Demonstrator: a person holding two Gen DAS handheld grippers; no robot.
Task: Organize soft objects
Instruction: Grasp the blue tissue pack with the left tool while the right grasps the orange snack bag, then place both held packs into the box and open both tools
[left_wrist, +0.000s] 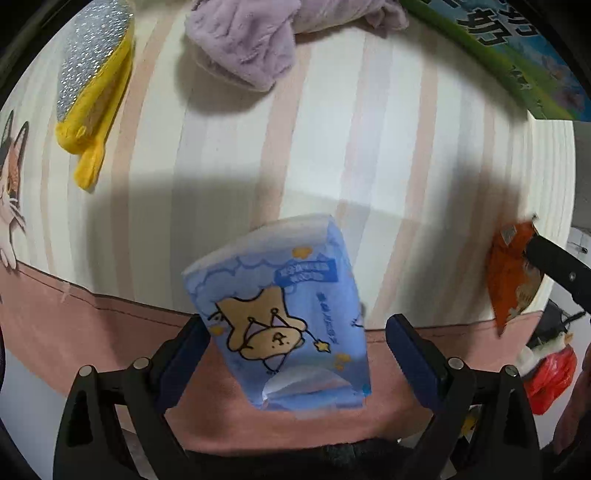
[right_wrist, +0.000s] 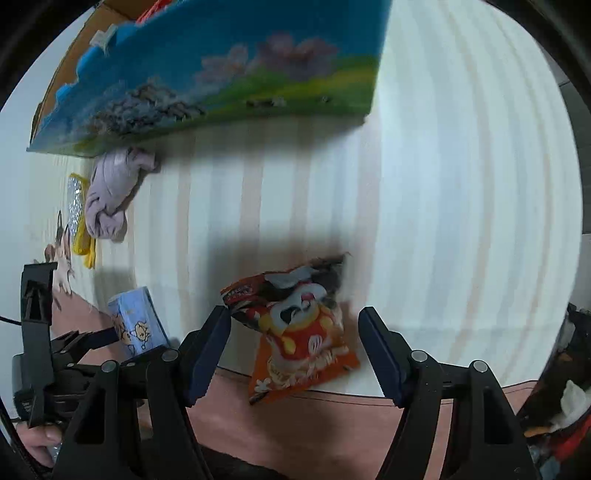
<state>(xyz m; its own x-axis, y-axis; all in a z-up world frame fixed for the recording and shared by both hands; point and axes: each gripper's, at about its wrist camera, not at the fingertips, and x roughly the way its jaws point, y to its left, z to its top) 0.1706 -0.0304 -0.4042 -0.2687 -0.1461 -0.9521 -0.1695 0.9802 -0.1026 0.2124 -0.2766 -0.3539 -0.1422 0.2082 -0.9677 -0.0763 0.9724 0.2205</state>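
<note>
A blue tissue pack (left_wrist: 284, 310) with a cartoon bear lies on the striped cloth between the wide-open jaws of my left gripper (left_wrist: 295, 332); I cannot tell whether the jaws touch it. It also shows in the right wrist view (right_wrist: 135, 321). An orange snack packet (right_wrist: 295, 332) lies at the table's front edge between the open jaws of my right gripper (right_wrist: 295, 325); it shows in the left wrist view (left_wrist: 511, 273). A lilac fluffy cloth (left_wrist: 255, 33) and a yellow scrubber with a silver top (left_wrist: 94, 85) lie farther back.
A colourful cardboard box (right_wrist: 221, 74) stands at the back of the table; its corner shows in the left wrist view (left_wrist: 517, 55). A cat print (left_wrist: 11, 184) marks the cloth's left side. Red bags (left_wrist: 550, 376) sit beyond the table's right edge.
</note>
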